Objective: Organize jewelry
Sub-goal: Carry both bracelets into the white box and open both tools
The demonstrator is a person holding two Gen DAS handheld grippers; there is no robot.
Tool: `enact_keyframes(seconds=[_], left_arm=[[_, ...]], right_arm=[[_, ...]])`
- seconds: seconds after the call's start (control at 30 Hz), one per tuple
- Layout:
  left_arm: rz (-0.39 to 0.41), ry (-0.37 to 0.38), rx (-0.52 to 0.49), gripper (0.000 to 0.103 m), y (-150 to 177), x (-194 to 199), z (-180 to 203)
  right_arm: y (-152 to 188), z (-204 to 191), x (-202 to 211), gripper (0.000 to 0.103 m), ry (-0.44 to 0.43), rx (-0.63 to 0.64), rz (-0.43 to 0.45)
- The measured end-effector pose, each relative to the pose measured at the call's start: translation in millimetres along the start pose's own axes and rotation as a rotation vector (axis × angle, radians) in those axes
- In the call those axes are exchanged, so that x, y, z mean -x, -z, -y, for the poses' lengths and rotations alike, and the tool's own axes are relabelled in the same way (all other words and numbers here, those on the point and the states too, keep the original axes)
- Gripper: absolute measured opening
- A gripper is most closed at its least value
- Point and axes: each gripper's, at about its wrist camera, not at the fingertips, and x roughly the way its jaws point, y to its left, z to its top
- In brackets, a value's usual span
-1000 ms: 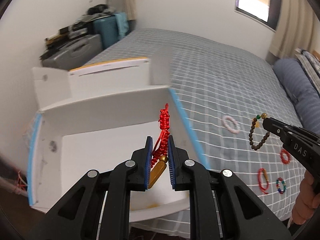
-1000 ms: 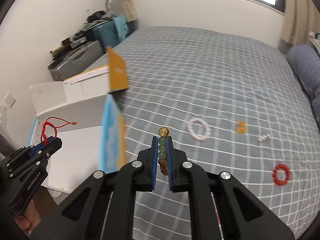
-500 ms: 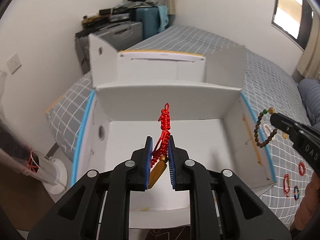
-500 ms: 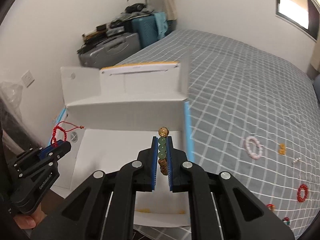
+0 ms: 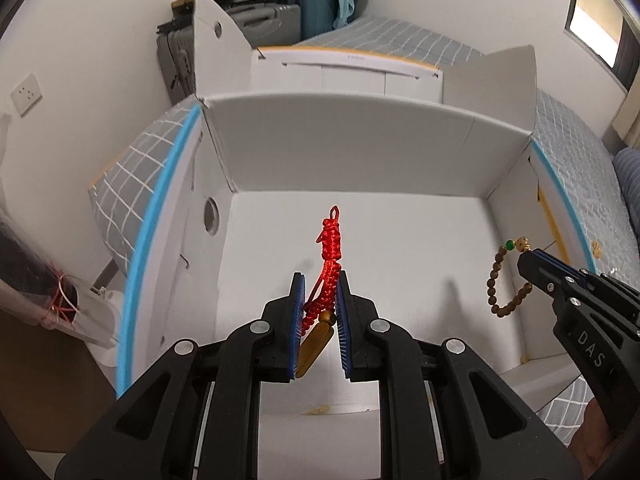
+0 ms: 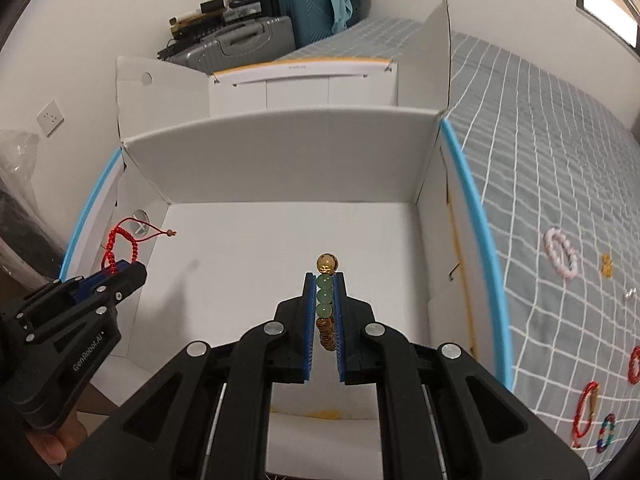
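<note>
My left gripper (image 5: 320,280) is shut on a red braided cord bracelet (image 5: 330,248) with a gold pendant, held over the open white cardboard box (image 5: 360,136). It also shows in the right wrist view (image 6: 120,268) with the red bracelet (image 6: 120,240) at the box's left side. My right gripper (image 6: 324,280) is shut on a brown bead bracelet (image 6: 325,300) with green beads and an amber bead, above the box floor (image 6: 280,240). In the left wrist view the right gripper (image 5: 532,258) holds the bead bracelet (image 5: 504,280) hanging inside the box at its right side.
The box sits on a grey checked bed (image 6: 540,140). Several bracelets lie on the bed to the right: a pink one (image 6: 562,252), red ones (image 6: 584,412), a multicoloured one (image 6: 606,432). Suitcases (image 6: 248,44) stand by the far wall. The box flaps (image 6: 432,60) stand upright.
Both grippers have moved left from over the bed to above the box, each still holding its bracelet. The box interior now fills both views.
</note>
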Motion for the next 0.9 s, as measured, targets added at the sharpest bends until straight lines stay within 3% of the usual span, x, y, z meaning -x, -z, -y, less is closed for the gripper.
enact_keyframes(seconds=[0.4, 0.47, 0.53, 0.6, 0.67, 0.9], left_arm=[[-0.004, -0.007, -0.001, 0.019, 1.2, -6.9, 0.5], [-0.005, -0.012, 0.004, 0.027, 1.7, -5.5, -0.1], [0.012, -0.033, 0.009, 0.045, 2.6, -0.2, 0.2], [0.04, -0.045, 0.008, 0.052, 3.1, 6.6, 0.1], [0.057, -0.044, 0.004, 0.056, 2.9, 13.5, 0.5], [0.118, -0.037, 0.006, 0.076, 6.9, 37.6, 2.9]], right_arm=[[2.3, 2.4, -10.2, 0.011, -0.015, -0.012, -0.023], [2.0, 2.3, -9.5, 0.026, -0.023, -0.012, -0.021], [2.5, 3.2, -5.4, 0.038, -0.017, -0.016, -0.005], [2.8, 3.0, -0.6, 0.041, -0.009, -0.012, 0.009], [3.0, 2.2, 3.7, 0.054, -0.004, -0.002, 0.02], [4.8, 6.1, 28.0, 0.081, 0.056, 0.028, 0.103]])
